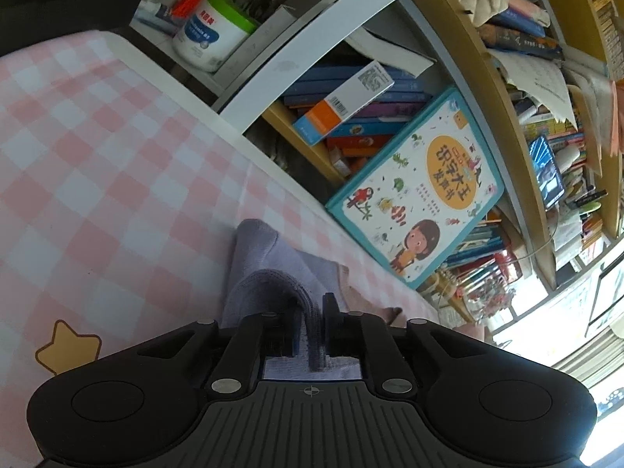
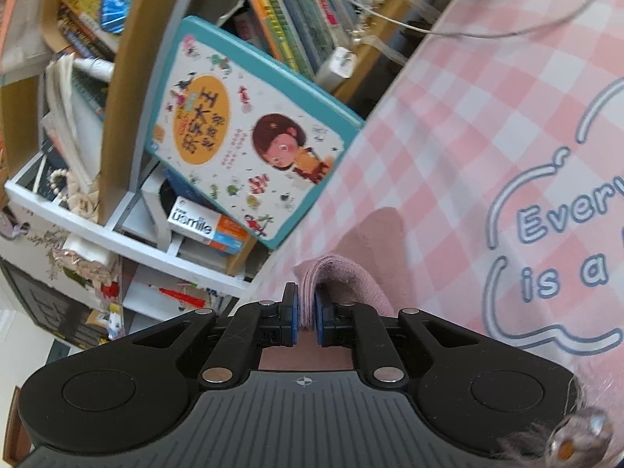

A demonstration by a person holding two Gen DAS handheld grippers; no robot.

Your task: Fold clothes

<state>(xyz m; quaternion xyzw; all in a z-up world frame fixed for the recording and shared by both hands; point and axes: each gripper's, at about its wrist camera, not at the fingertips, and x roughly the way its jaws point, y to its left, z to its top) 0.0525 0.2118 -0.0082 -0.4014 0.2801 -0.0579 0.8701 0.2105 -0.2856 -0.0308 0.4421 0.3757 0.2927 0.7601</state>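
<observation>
Two grippers each pinch one piece of soft knit cloth above the pink-and-white checked tablecloth [image 1: 117, 148]: the left gripper [image 1: 311, 321] is clamped on a bunched fold of a grey-lavender garment [image 1: 269, 273], the right gripper [image 2: 306, 318] on a fold of a dusty-pink garment [image 2: 351, 273]. Both cloths look thick and ribbed at the edge, draping from the jaws onto the tablecloth. One teal-bordered children's book [image 1: 421, 187] leans on the bookshelf just beyond the tablecloth's edge.

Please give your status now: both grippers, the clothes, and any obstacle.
Left gripper shut on grey-blue knit cloth. Right gripper shut on pink knit cloth. Both over pink checked tablecloth. Teal picture book close at table edge.
</observation>
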